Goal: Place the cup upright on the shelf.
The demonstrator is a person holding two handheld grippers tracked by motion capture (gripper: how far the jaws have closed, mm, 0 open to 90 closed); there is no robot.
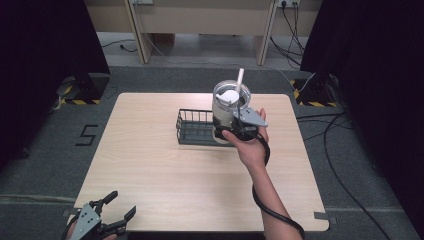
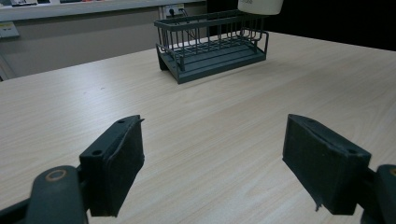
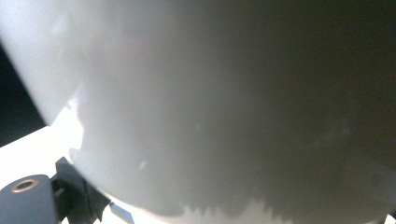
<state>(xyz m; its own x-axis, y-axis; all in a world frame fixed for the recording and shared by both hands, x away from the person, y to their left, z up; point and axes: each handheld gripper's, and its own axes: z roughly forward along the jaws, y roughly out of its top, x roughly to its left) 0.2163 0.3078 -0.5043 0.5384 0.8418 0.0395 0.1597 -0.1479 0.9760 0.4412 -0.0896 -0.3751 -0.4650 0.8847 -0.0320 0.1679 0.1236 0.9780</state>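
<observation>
In the high view the right gripper point(image 1: 239, 131) is clamped on a white cup point(image 1: 227, 107) with a clear rim and a white straw point(image 1: 239, 80) that rises from it and leans away from the person. The cup stands upright in the grip, held by its lower part, with the person's right hand point(image 1: 252, 147) wrapped around the gripper just behind it. The cup hangs over the right end of a dark wire basket point(image 1: 192, 127) that sits near the middle of the wooden table point(image 1: 150, 170); from above I cannot tell whether its base touches the basket or is clear of it. In the left gripper view the cup's white bottom point(image 2: 260, 5) shows at the top edge, seemingly lifted above the far end of the basket point(image 2: 212, 44).

The right gripper view presses so close to the cup's pale wall point(image 3: 210, 102) that little else can be made out; the cup's wall lies right against the jaws.

The left gripper point(image 1: 107, 216) rests low at the near left corner of the table, well apart from the cup and basket. Its jaws stand wide apart with nothing between them, bare tabletop point(image 2: 210, 140) showing in the gap.
</observation>
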